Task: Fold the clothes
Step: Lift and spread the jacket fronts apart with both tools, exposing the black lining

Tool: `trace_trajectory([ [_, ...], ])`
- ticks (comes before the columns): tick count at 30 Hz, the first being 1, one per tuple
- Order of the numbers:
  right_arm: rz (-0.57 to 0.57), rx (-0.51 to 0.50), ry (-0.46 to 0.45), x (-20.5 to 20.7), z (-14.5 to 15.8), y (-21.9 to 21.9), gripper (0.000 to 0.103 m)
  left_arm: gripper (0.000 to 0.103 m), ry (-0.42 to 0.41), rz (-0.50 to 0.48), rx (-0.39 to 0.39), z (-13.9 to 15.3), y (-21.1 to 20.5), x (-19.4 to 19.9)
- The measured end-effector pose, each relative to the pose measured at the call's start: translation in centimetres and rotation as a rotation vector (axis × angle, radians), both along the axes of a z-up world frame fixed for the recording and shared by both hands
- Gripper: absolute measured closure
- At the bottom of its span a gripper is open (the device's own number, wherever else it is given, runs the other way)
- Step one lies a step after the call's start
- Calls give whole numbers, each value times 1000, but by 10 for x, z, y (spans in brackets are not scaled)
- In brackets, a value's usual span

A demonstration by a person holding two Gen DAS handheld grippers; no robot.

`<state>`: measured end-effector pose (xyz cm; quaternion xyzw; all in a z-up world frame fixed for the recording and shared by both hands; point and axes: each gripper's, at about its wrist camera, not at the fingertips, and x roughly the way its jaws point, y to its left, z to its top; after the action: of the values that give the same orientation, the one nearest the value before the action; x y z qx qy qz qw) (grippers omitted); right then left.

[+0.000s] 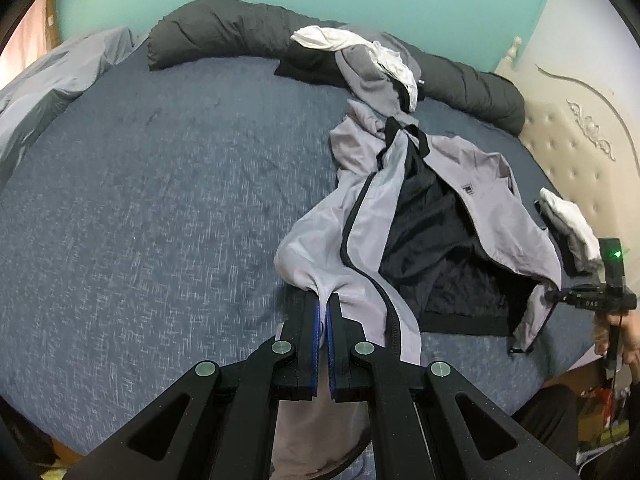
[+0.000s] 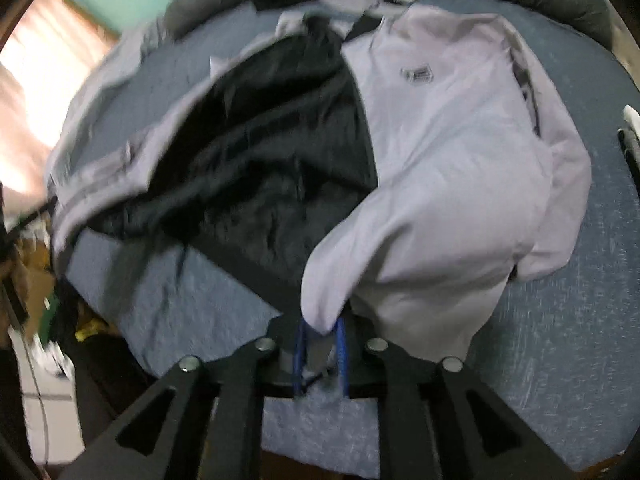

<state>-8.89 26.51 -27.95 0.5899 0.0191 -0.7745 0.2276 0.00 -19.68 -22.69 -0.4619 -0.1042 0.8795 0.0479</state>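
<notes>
A light grey zip jacket (image 1: 480,184) with black lining lies spread open on the blue bed (image 1: 160,200). My left gripper (image 1: 323,300) is shut on a bunched fold of its left front panel near the bed's front edge. The right wrist view is blurred. It shows the jacket (image 2: 460,160) from the other side, with a small logo on the chest. My right gripper (image 2: 320,326) has its blue pads apart, a corner of the jacket's hem hanging between the tips and sheet showing through the gap. In the left wrist view the right gripper (image 1: 554,294) sits at that hem, held by a hand (image 1: 628,340).
A dark rolled duvet (image 1: 224,28) curves along the far side of the bed, with a heap of white and grey clothes (image 1: 360,64) against it. A white and grey garment (image 1: 568,220) lies by the padded headboard (image 1: 572,140). Floor clutter (image 2: 44,280) shows past the bed edge.
</notes>
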Motion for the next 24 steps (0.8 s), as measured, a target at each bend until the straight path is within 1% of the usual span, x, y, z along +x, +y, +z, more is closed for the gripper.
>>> trace_trajectory([
  [1, 0, 9, 5, 2, 0, 4, 86, 100, 0, 0, 2, -1, -1, 0],
  [3, -35, -43, 21, 5, 12, 22, 79, 100, -2, 1, 9, -2, -4, 1],
  [5, -74, -101, 52, 10, 26, 43, 62, 100, -3, -1, 15, -4, -5, 1],
  [6, -93, -125, 72, 12, 32, 54, 59, 100, -4, -2, 16, -5, -5, 1],
  [8, -133, -166, 110, 17, 43, 77, 59, 100, -5, -6, 18, -7, -6, 1],
  [10, -170, -145, 118, 20, 42, 92, 58, 100, -7, -9, 19, -9, -6, 1],
  [11, -186, -124, 111, 21, 38, 98, 58, 100, -8, -12, 20, -11, -5, 0],
  [13, -211, -89, 59, 21, 18, 107, 58, 100, -11, -17, 22, -12, -2, -1],
  [15, -227, -82, 12, 23, -3, 112, 57, 100, -10, -24, 21, -13, 1, -1],
  [17, -242, -77, -19, 24, -21, 114, 54, 100, -9, -32, 17, -13, 5, -1],
  [20, -265, -87, -49, 21, -44, 113, 52, 100, -9, -42, 7, -11, 9, -1],
  [24, -273, -99, -67, 14, -64, 108, 52, 100, -4, -47, 5, -8, 11, -1],
])
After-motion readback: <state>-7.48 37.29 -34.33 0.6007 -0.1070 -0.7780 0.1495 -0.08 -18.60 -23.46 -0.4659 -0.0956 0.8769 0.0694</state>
